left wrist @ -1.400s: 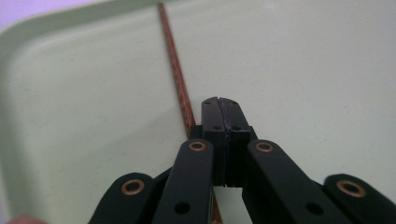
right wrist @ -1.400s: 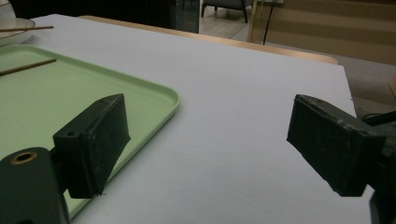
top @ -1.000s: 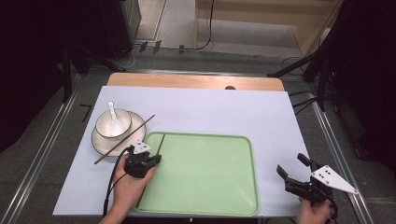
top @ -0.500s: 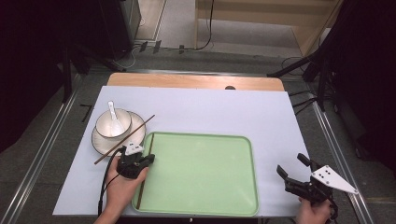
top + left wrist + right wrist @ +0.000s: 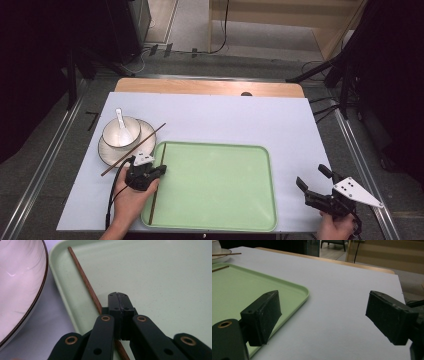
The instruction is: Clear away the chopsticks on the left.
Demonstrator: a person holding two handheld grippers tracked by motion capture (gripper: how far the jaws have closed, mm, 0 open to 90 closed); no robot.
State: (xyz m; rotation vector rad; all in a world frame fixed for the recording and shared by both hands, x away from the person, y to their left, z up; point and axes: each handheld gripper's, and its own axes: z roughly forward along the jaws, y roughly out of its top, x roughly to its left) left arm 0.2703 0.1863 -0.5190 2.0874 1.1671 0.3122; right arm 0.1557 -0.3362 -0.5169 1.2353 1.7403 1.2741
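A light green tray (image 5: 215,185) lies on the white table sheet. One brown chopstick (image 5: 159,170) lies inside it along its left rim. My left gripper (image 5: 157,170) is over that rim, jaws shut flat together; in the left gripper view the chopstick (image 5: 85,282) runs beside and under the gripper (image 5: 117,296), not between the jaws. A second chopstick (image 5: 150,135) rests slanted across a white plate (image 5: 107,154) bearing a bowl (image 5: 120,135) and a spoon (image 5: 121,121). My right gripper (image 5: 312,177) (image 5: 324,315) stands open over bare table right of the tray (image 5: 237,290).
The plate's dark-edged rim (image 5: 37,297) is just left of the tray's corner (image 5: 53,262). A wooden table edge (image 5: 210,86) runs along the back. Metal rails flank the table. Dark stands and cables sit on the floor beyond.
The chopstick in the tray has swung from a slant to lie along the left rim. My left gripper has shifted slightly left. The right gripper has kept still.
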